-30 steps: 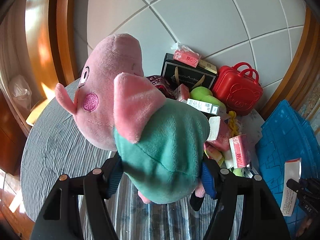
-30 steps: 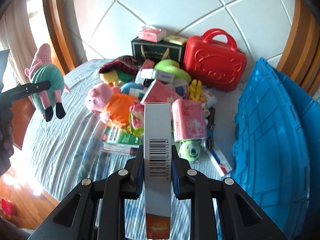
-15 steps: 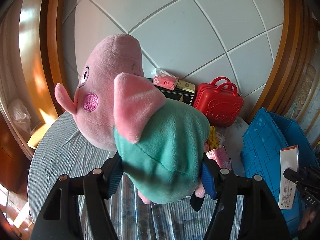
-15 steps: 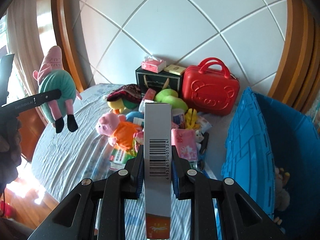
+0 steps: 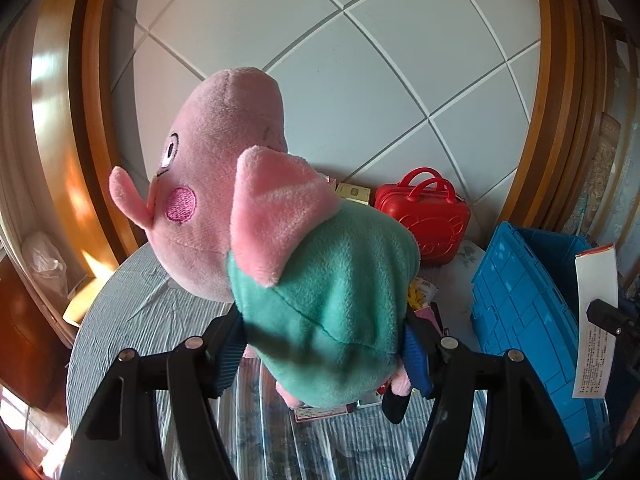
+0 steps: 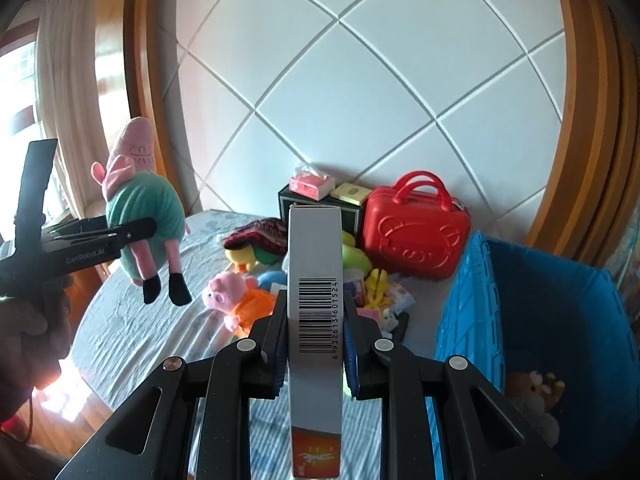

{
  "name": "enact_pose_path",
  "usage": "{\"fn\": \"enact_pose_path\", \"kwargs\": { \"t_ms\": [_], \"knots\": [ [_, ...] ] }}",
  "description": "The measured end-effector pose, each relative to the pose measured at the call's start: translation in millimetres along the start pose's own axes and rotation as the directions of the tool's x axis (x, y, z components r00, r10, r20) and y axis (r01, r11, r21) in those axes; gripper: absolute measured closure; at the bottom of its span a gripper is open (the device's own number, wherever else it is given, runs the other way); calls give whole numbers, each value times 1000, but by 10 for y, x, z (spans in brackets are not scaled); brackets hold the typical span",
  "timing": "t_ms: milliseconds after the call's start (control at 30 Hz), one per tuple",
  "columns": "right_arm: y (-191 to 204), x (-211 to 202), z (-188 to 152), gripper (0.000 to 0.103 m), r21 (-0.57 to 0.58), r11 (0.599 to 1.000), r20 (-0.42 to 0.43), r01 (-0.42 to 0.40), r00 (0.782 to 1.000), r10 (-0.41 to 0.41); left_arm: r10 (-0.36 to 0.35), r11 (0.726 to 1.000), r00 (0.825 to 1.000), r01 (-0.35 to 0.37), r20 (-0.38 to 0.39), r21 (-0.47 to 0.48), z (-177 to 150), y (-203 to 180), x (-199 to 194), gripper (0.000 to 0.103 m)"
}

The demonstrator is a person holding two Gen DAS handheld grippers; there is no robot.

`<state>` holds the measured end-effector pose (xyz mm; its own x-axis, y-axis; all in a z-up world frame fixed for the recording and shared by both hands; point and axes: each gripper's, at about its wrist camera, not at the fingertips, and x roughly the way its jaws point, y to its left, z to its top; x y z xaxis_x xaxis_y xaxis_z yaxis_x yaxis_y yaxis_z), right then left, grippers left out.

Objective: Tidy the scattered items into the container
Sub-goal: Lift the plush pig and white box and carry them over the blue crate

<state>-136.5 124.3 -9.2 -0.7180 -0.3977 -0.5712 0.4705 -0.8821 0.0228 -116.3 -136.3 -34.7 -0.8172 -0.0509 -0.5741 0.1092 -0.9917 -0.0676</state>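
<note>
The blue ribbed plastic crate stands at the surface's right edge and holds only a couple of soft toys, so most of the tidying is left. A pile of plush toys and small packs lies mid-surface before the glossy red case. The left tool squeezes the fleecy green body of a pink pig plush, held aloft. The right tool clamps a stiff, slim grey carton, also raised.
</note>
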Motion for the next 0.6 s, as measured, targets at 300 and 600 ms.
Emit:
{"fn": "enact_pose_path", "kwargs": {
  "t_ms": [300, 600],
  "knots": [
    [-343, -332, 23, 81, 40, 999, 63, -1, 998, -2, -43, 998, 998, 41, 39, 51, 161, -536, -188, 37],
    [-723, -631, -25, 81, 86, 996, 88, 22, 996, -30, -129, 985, 990, 121, 52, 124, 260, -1187, -298, 37]
  ]
}}
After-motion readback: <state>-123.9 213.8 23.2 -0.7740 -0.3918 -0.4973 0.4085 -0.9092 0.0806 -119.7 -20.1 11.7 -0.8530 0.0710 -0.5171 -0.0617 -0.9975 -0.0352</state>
